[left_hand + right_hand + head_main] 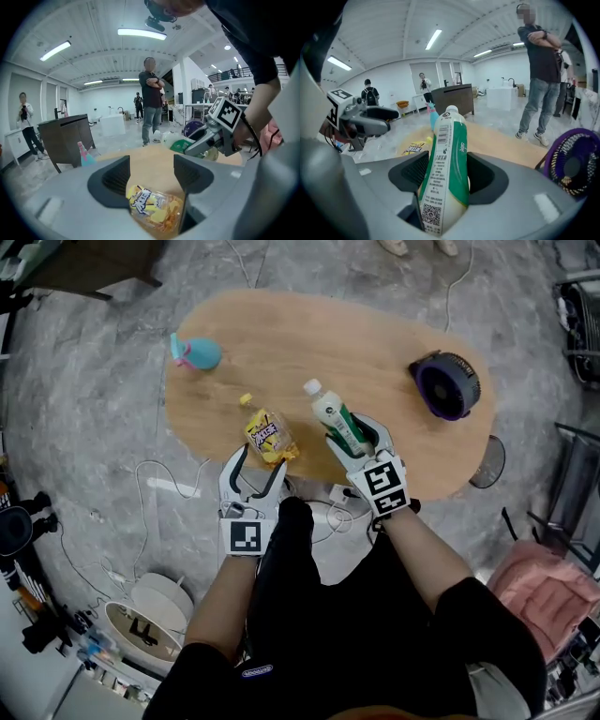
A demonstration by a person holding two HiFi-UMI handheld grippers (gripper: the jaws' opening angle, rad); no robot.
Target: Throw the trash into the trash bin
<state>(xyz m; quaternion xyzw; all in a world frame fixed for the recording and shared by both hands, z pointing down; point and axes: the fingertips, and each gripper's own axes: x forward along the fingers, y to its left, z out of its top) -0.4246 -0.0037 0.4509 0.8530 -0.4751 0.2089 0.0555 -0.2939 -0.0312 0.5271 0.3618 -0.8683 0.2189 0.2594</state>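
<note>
On the oval wooden table (281,334) lies a yellow snack bag (267,435). My left gripper (255,470) stands open around its near end. In the left gripper view the bag (154,211) sits low between the spread jaws, and I see no pad pressing on it. My right gripper (361,439) is shut on a green-and-white drink bottle (333,413) with a white cap. The bottle (445,164) is tilted away from me, clamped at its lower part. A white round bin (145,620) stands on the floor at the lower left.
A blue spray bottle (197,352) stands at the table's left end and a purple fan (448,385) at its right end. Cables (150,488) trail over the grey floor near the table. A person with folded arms (151,108) stands beyond the table.
</note>
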